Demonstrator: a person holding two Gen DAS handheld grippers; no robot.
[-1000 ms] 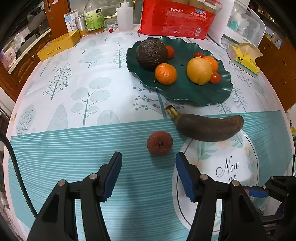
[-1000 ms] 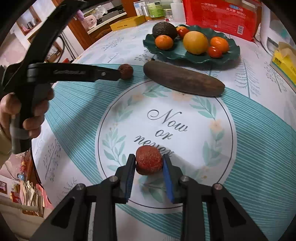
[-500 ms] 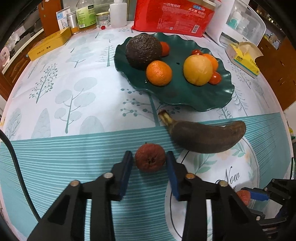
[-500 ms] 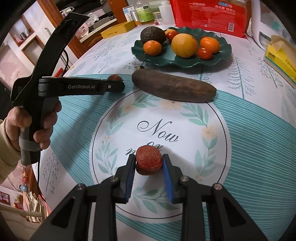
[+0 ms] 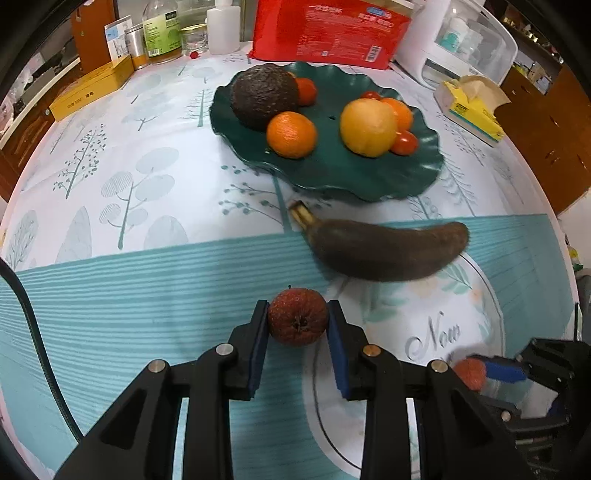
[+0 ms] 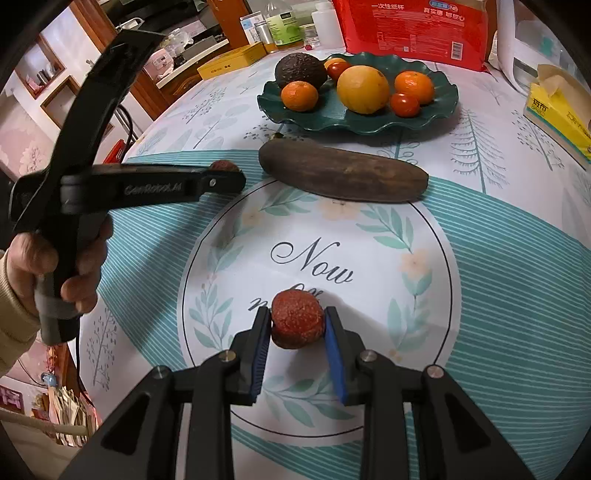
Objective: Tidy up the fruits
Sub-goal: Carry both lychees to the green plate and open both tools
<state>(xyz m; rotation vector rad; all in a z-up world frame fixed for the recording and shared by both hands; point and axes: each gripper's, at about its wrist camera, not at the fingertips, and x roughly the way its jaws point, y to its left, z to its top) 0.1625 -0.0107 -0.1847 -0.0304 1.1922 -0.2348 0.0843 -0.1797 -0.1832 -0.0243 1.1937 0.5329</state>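
My left gripper (image 5: 297,325) is shut on a dark red lychee (image 5: 297,317) just above the tablecloth; it also shows in the right wrist view (image 6: 225,167). My right gripper (image 6: 297,325) is shut on a brighter red lychee (image 6: 297,318), also seen at the left wrist view's lower right (image 5: 470,372). A blackened banana (image 5: 384,249) lies between the grippers and the dark green wavy plate (image 5: 369,181). The plate holds an avocado (image 5: 263,94), a tangerine (image 5: 291,134), a yellow orange (image 5: 368,127) and small tomatoes (image 5: 405,142).
A red package (image 5: 328,29), bottles and jars (image 5: 162,29), a yellow box (image 5: 90,90) and a white container (image 5: 461,40) line the far table edge. A yellow tissue pack (image 5: 474,110) lies right of the plate. The person's hand (image 6: 55,266) holds the left gripper.
My left gripper moved forward around the dark red lychee and closed on it. My right gripper kept its hold on the other lychee and rose slightly toward the plate.
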